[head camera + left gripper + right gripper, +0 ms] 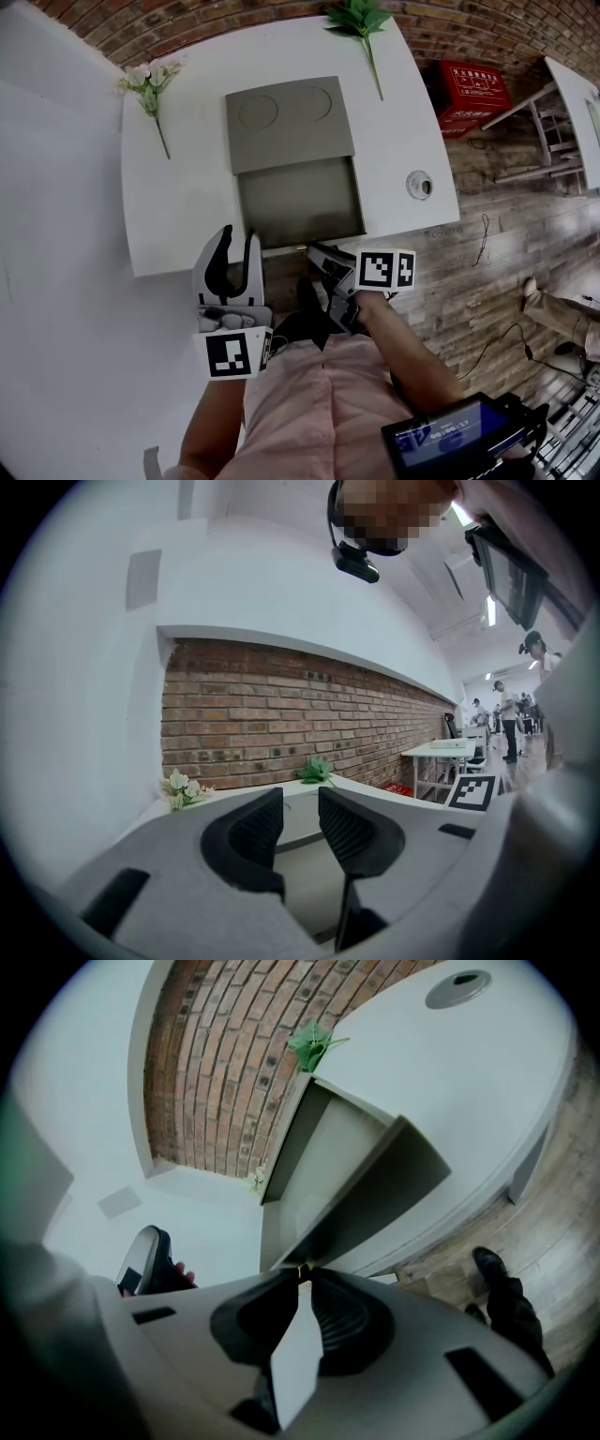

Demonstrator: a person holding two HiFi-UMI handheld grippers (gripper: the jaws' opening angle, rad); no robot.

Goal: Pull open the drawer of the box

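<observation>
Wood floor [506,244] on the right & brick wall [187,28] at the top, seen from the head view.

Big white table [178,216] in the middle.

Gray box [289,122] sits flat on the table, w/ two round marks on its top. It is near the middle, a bit toward the wall.

The drawer [300,202] is open. It sticks out of the box toward the person, and its front is at the table's near edge. The inside looks bare. In the R gripper view the drawer [347,1157] runs away from the jaws toward the wall.

L gripper [237,239] is by the table's near edge, just left of the drawer front, not touching it. In its own view the L gripper [300,803] has its jaws apart w/ nothing btw them.

R gripper [317,255] is right at the middle of the drawer front.

Red box [473,94] is on the floor, right of the table.

White flower [150,89] lies on the table, left of the box. Green plant [361,23] lies at the far side, right of the box.

Round cap [419,185] is set in the tabletop, right of the drawer.

Tiny knob [302,247] is on the drawer front. The R gripper [300,1279] has its jaws almost together, tips pinching that knob [300,1270].
</observation>
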